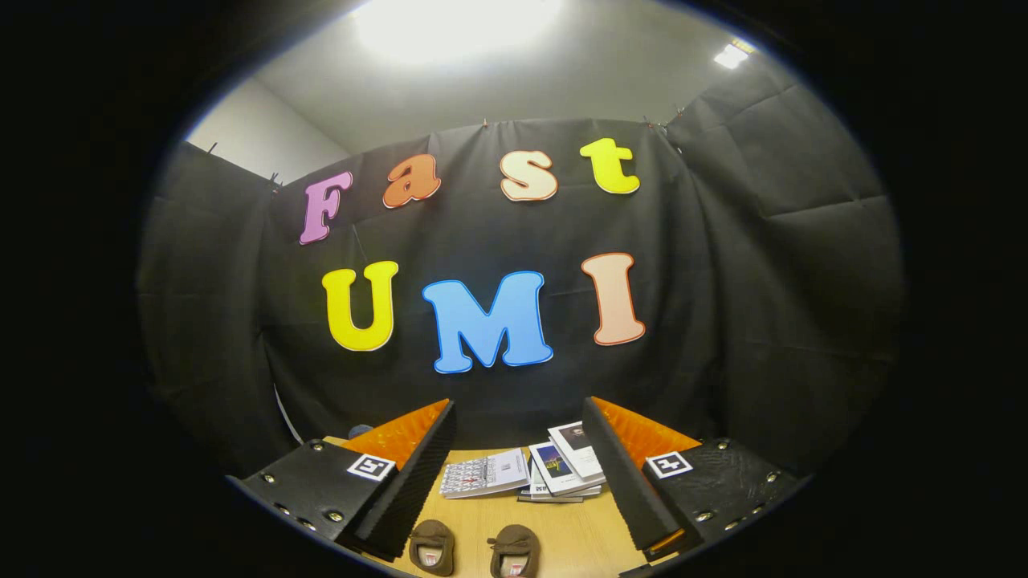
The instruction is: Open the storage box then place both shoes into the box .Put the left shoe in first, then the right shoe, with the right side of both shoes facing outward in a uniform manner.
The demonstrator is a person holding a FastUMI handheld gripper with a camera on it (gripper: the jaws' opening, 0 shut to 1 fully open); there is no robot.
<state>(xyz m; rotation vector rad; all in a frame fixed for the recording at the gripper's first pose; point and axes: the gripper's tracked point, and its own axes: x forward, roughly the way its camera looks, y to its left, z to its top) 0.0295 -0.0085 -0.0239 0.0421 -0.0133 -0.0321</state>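
Tongs wide apart; both shoes on table betw. fingers.

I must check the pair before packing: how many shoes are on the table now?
2. One brown shoe lies by the tool's left finger, the other shoe beside it, between the open fingers. Books lie beyond them.

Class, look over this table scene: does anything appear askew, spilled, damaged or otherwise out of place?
Only the booklets look untidy: they lie fanned in a loose, overlapping heap on the table, beyond the fingers. The two brown shoes sit neatly side by side between the open fingers of the hand-held gripper. Nothing looks spilled or damaged.
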